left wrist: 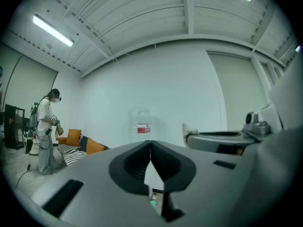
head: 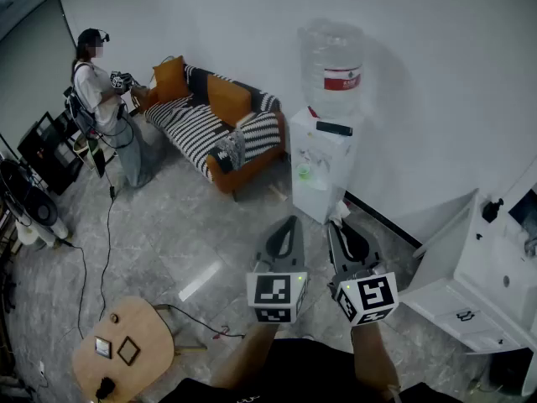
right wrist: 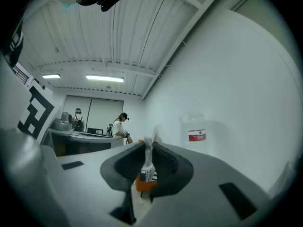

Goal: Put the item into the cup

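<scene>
Both grippers were held level, side by side, aimed at the water dispenser [head: 319, 166] against the white wall. Right gripper [head: 336, 229]: jaws clenched on a thin white crumpled item [right wrist: 147, 153], pinched upright with its top poking out above the pads. Left gripper [left wrist: 150, 145]: jaws closed tip to tip, nothing between them. A small pale-green thing [head: 304, 173] sat in the dispenser's recess; too small to identify.
</scene>
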Demonstrator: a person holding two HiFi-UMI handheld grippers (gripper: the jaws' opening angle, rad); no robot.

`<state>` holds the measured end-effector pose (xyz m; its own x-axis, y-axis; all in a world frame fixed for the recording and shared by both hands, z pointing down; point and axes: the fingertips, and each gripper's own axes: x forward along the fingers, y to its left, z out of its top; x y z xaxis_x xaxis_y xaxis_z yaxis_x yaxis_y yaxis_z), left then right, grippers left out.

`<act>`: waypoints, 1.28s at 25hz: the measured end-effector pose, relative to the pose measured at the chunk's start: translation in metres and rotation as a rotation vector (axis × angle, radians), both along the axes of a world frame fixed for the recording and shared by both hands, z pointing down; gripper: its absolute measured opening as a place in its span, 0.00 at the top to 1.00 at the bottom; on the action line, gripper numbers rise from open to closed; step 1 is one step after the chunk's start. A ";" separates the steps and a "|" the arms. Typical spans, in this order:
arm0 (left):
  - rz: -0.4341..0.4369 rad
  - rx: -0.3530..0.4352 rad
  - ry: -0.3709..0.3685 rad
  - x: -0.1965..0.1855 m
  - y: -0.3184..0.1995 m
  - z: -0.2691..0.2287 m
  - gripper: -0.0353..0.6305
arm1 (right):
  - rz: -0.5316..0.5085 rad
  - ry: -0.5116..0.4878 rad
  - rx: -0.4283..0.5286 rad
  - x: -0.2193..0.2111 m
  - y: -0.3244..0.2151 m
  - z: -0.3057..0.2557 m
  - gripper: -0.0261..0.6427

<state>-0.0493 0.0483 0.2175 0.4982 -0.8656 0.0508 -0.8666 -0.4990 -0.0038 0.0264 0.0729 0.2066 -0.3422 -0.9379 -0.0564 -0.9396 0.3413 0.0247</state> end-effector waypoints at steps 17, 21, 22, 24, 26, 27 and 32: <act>-0.085 -0.013 0.000 -0.016 0.004 0.011 0.93 | 0.045 -0.003 0.086 0.054 0.013 -0.012 0.89; -0.125 -0.033 0.013 -0.042 -0.002 0.013 0.93 | 0.037 -0.013 0.104 0.054 0.011 -0.012 0.89; -0.129 -0.022 0.019 -0.043 -0.004 0.010 0.93 | 0.031 -0.012 0.106 0.053 0.007 -0.011 0.89; -0.122 -0.003 0.026 -0.041 -0.010 0.006 0.93 | 0.022 -0.006 0.108 0.051 -0.002 -0.010 0.89; -0.109 0.004 0.027 -0.038 -0.018 0.009 0.93 | 0.009 0.008 0.113 0.044 -0.013 -0.009 0.89; -0.103 0.003 0.028 -0.037 -0.025 0.012 0.93 | 0.001 0.018 0.117 0.040 -0.019 -0.008 0.89; -0.076 -0.018 0.037 -0.032 -0.074 0.028 0.93 | -0.007 0.048 0.135 0.034 -0.065 -0.004 0.89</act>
